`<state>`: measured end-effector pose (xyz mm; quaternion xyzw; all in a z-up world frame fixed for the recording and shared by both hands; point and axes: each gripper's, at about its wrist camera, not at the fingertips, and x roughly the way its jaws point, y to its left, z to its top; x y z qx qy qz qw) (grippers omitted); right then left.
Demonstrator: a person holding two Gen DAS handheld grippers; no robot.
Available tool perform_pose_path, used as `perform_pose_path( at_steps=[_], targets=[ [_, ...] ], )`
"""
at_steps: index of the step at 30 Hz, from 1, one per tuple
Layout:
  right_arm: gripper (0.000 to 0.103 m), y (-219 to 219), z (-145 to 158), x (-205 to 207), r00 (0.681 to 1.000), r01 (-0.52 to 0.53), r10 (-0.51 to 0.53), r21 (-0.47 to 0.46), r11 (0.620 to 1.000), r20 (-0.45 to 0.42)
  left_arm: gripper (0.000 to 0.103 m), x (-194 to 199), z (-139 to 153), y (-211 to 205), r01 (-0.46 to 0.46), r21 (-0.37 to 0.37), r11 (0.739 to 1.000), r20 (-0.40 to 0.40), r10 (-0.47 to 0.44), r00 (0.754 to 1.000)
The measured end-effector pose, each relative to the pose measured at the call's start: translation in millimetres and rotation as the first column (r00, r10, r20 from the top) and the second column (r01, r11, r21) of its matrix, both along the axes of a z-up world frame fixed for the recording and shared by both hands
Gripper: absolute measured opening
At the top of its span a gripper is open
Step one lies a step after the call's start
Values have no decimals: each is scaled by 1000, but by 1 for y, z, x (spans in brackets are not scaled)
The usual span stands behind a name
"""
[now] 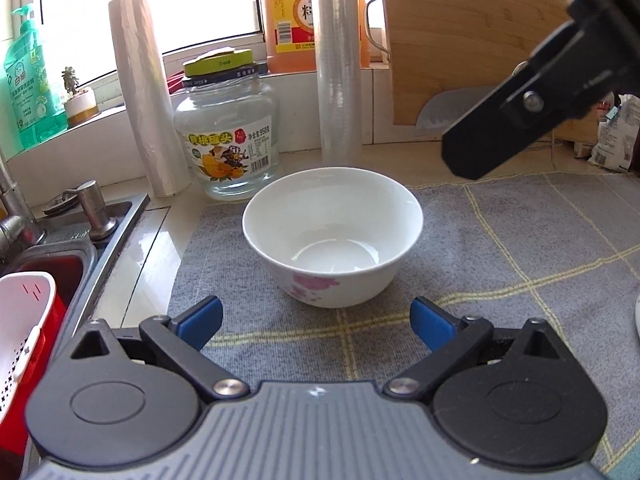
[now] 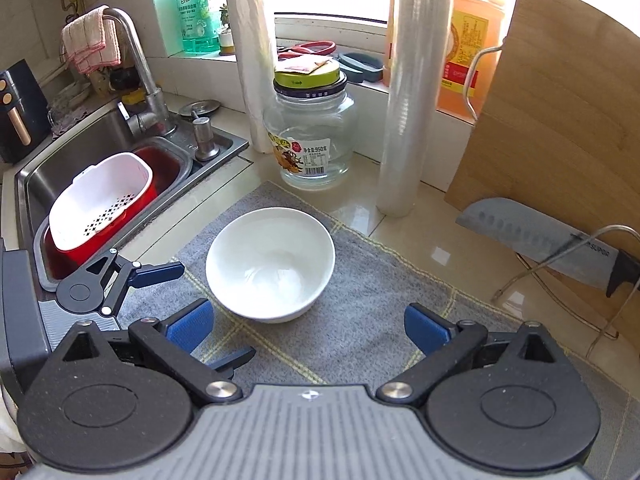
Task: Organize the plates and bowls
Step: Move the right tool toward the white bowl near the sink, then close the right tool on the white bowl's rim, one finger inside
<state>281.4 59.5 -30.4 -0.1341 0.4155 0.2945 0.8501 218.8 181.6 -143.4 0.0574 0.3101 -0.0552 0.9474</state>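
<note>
The grey checked mat lies bare in the lower centre of the right wrist view, free to pass over, except for the white bowl at its middle. Behind the bowl, across the upper centre, a glass jar and two upright film rolls form a barrier. At upper right a leaning cutting board and a cleaver on a wire rack block that side. At left the sink holds a red and white basket; the left gripper fills the lower left
</note>
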Motion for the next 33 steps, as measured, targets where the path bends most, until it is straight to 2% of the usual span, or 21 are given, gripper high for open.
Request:
perform_pose_path(
  at_steps=[7, 20, 23, 28, 33],
  targets=[
    [100, 25, -15, 28, 998, -48, 47, -32, 998, -36, 98, 15, -6, 2, 38, -13, 999, -10, -38, 999],
    [83, 53, -43, 61, 989, -102, 96, -49, 994, -113, 93, 26, -5, 5, 75, -41, 996, 8, -75, 997],
    [82, 59, -47, 65, 987, -113, 106, -53, 992, -119, 93, 26, -5, 5, 90, -33, 995, 14, -89, 996],
    [82, 62, -52, 70, 984, -116, 109, -41, 992, -138, 91, 25, -4, 2, 136, 22, 990, 42, -137, 990],
    [77, 63, -54, 71, 982, -120, 114, -32, 992, -150, 90, 25, -2, 4, 149, 5, 989, 42, -149, 988]
  ],
)
